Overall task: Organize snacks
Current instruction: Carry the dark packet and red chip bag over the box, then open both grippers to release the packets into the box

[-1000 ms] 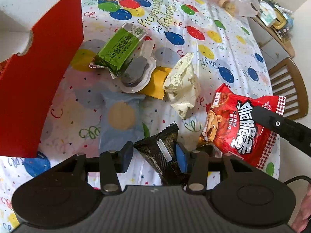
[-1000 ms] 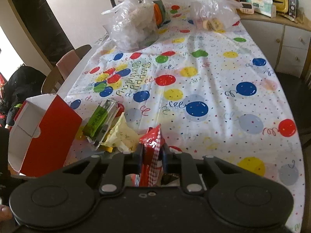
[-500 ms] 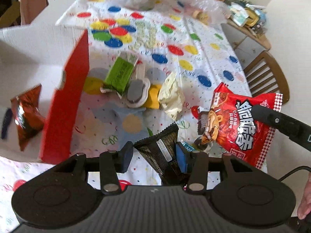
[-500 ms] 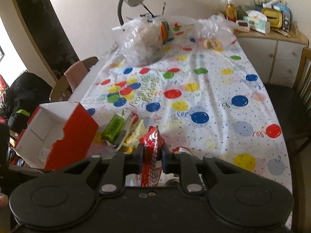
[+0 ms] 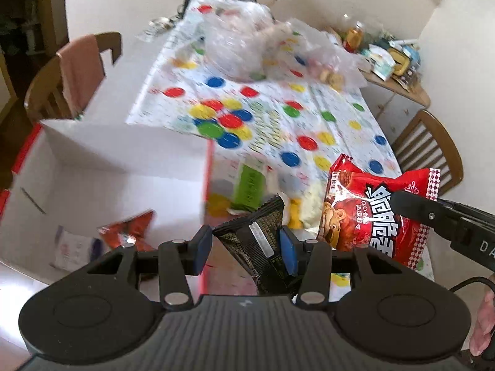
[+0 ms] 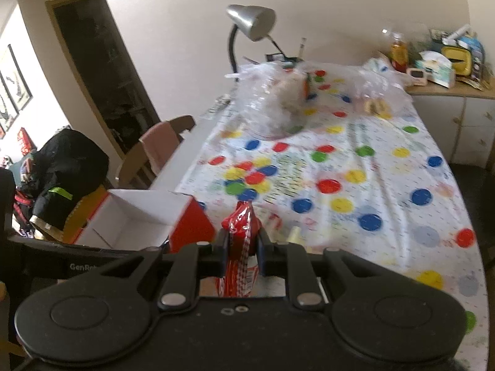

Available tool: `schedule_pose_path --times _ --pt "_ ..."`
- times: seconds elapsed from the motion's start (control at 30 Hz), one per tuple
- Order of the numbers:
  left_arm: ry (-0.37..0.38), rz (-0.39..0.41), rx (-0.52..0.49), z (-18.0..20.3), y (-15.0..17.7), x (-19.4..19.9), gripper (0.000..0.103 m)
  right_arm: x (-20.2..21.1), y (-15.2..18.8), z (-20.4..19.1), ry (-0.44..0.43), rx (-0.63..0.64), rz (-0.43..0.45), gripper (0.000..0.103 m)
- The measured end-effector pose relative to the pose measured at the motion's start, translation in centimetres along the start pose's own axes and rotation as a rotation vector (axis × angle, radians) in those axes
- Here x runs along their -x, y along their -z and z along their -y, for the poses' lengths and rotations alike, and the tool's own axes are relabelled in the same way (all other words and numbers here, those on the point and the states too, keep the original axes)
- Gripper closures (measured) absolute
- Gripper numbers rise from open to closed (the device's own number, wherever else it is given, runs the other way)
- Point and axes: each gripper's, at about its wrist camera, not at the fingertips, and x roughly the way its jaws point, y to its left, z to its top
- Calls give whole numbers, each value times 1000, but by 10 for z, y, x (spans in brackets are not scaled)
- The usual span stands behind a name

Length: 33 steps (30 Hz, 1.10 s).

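- Left gripper (image 5: 246,249): jaws parted wide. The black snack packet (image 5: 256,241) lies against the right pad only, so whether it is truly held cannot be told.
- Right gripper (image 6: 243,249): clamped on the red snack bag (image 6: 241,241), bag held edge-up above the table.
- Red box (image 5: 123,185), white inside, open just left; orange packet (image 5: 130,230) on its floor.
- Green packet (image 5: 249,185) and yellow wrappers lie on the dotted tablecloth (image 6: 355,160) beyond.
- Clear plastic bags (image 6: 272,105), desk lamp (image 6: 250,24) at far end.
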Motion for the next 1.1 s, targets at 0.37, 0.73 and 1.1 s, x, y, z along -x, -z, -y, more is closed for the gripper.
schedule_pose_path --times 0.37,0.73,1.1 --pt "-110 27 12 -91 -17 19 57 -53 -14 -80 -85 30 0 87" --pt "-211 -24 39 -171 -19 2 56 -130 -9 -136 -130 33 -77 87" --pt "-286 -129 33 -214 -15 -35 56 -197 7 -156 -155 -31 -160 87"
